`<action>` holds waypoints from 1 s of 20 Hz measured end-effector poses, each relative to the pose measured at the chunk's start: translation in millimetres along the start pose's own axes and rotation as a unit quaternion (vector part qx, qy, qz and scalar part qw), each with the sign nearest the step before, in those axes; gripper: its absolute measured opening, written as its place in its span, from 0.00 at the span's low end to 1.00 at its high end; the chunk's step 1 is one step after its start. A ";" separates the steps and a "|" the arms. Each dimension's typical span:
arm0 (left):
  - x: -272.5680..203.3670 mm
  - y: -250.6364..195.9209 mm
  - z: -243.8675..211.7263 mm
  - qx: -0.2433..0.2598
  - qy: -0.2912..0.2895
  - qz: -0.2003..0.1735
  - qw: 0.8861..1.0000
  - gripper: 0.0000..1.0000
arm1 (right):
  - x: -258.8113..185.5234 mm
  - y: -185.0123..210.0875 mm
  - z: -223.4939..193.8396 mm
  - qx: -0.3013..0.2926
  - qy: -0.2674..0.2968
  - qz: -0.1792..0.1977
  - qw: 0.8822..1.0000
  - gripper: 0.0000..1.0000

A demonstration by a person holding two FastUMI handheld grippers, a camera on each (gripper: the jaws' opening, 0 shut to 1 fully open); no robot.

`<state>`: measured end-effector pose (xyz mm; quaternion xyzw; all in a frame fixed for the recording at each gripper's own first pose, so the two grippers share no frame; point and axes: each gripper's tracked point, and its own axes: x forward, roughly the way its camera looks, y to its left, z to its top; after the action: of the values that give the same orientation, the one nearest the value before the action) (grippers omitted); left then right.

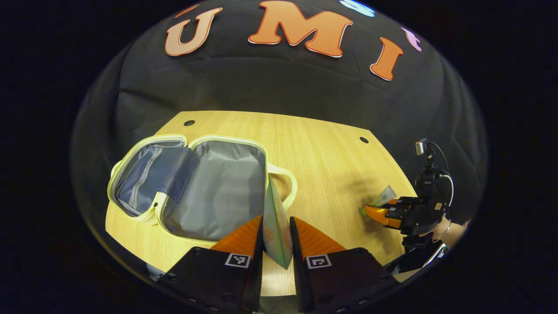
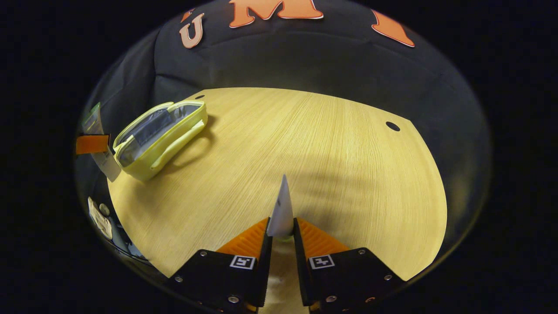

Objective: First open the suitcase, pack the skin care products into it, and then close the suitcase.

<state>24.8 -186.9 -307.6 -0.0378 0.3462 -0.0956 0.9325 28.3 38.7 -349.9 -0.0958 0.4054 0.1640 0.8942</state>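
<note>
case (image 1: 192, 187) open on table (image 1: 331, 157), far left, nothing packed in it yet | my left gripper (image 1: 276, 244) pinches a sachet (image 1: 275, 222) beside case | my right gripper (image 2: 282, 244) pinches a tube (image 2: 282, 209), well right of case | left: pack both, close

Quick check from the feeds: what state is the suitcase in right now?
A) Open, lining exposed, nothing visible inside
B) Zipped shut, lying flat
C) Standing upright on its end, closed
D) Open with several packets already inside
A: in the left gripper view the suitcase lies open on the table with bare grey lining, while the left claw holds a packet just short of it.
</note>
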 end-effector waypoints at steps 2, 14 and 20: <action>-17.1 0.2 12.2 -0.008 0.002 -0.015 1.000 0.31 | -13.0 4.2 13.3 -0.012 0.002 -0.005 1.000 0.31; -54.5 104.1 96.8 0.059 0.054 -0.073 0.994 0.31 | -85.4 160.4 142.8 0.049 -0.067 0.081 0.993 0.31; 1.5 146.9 68.3 0.093 0.164 -0.121 0.975 0.31 | -68.6 226.6 149.1 0.130 -0.053 0.086 0.986 0.31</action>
<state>92.9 -43.0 -276.9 0.0238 0.4766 -0.2441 0.8442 5.3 279.5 -209.3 0.0659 0.3822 0.1910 0.9017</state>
